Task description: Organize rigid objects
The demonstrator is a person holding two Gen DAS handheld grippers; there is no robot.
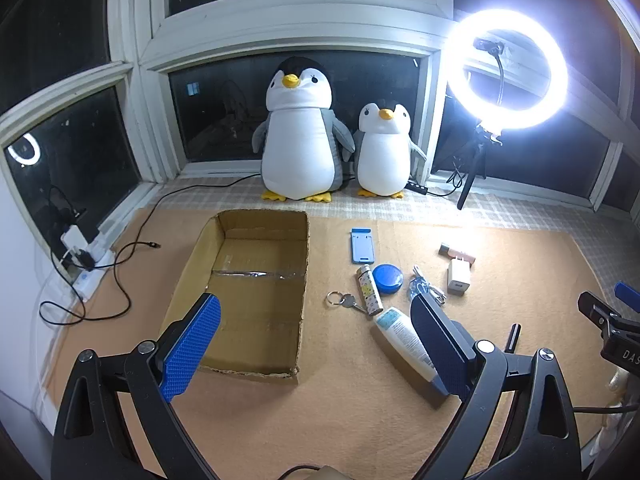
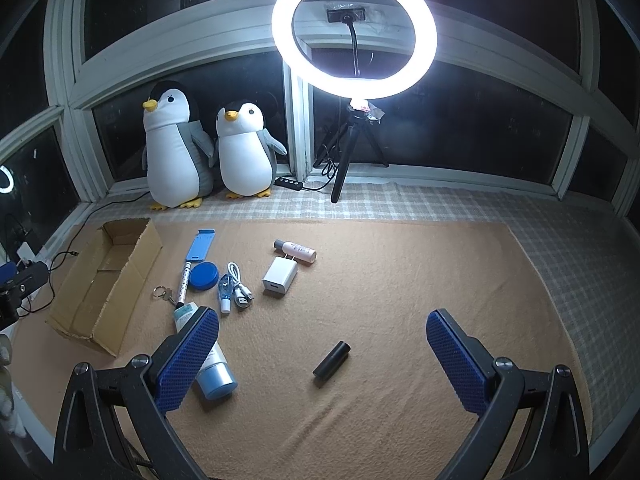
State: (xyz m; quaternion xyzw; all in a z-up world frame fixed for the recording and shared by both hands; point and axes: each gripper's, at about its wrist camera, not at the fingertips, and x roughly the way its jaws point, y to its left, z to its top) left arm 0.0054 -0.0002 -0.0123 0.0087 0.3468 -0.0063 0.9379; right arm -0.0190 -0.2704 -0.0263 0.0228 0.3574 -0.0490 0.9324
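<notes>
Big open cardboard box (image 1: pixel 256 280) sitting empty on the tan mat (image 2: pixel 380 300), left of the clutter. Left gripper (image 1: pixel 316 344) spread wide, hovering between box and white lotion tube (image 1: pixel 400 338). Right gripper (image 2: pixel 322 354) spread wide too, small black cylinder (image 2: pixel 332 360) lying loose between the jaws, touching neither.

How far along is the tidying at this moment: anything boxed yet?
Nothing looks done: the open cardboard box is empty. Nothing is in hand; the left tool and right tool are open. All items remain on the mat, including the black cylinder, white-and-blue tube, white charger and blue round tin.
</notes>
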